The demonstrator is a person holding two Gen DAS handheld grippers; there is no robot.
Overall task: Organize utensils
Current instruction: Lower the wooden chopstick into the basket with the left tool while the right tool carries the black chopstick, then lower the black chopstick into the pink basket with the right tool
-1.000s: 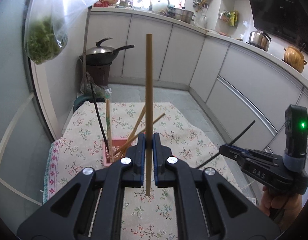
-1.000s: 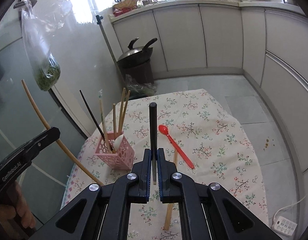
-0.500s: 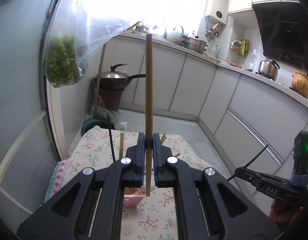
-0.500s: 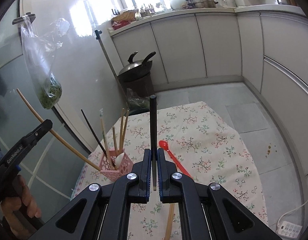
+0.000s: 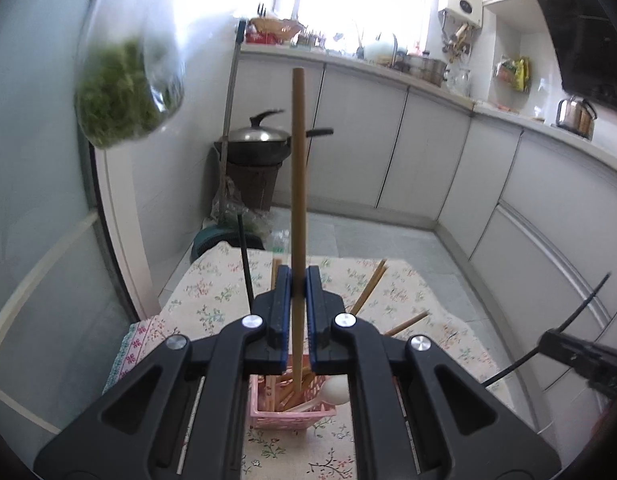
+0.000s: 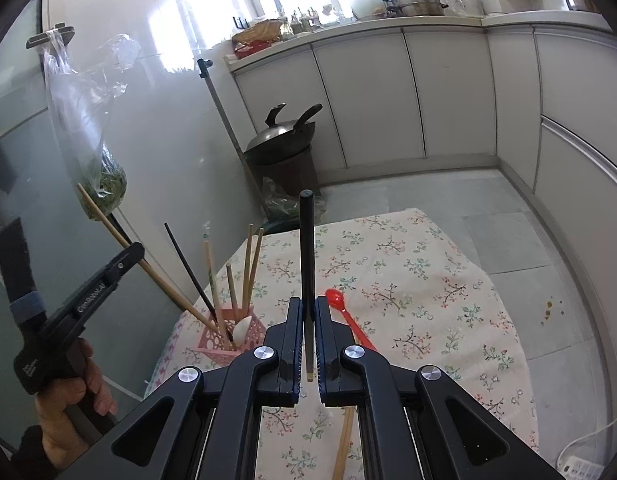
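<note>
While the left gripper [image 5: 296, 312] keeps its jaws pinched on a long wooden chopstick [image 5: 297, 200], it has come right over the pink holder [image 5: 292, 414], which a second ago stood well ahead on the floral tablecloth [image 5: 212, 292]; the chopstick's lower tip now sits inside the holder's mouth among the other wooden sticks and beside a white spoon [image 5: 335, 391]. From the right wrist view, the same chopstick [image 6: 148, 270] slants down from the left gripper [image 6: 124, 258] into the holder [image 6: 232, 334], where before its tip was still outside, to the left of it. A black chopstick [image 6: 196, 274] and several wooden ones stand in the holder as they did earlier. Further right, the right gripper [image 6: 308, 344] stays pressed on a second black chopstick [image 6: 307, 264], held upright, unchanged from the earlier frames. Just right of it a red spoon [image 6: 348, 316] lies on the cloth, and a wooden chopstick [image 6: 343, 444] lies partly hidden beneath the gripper; both are where they were.
</note>
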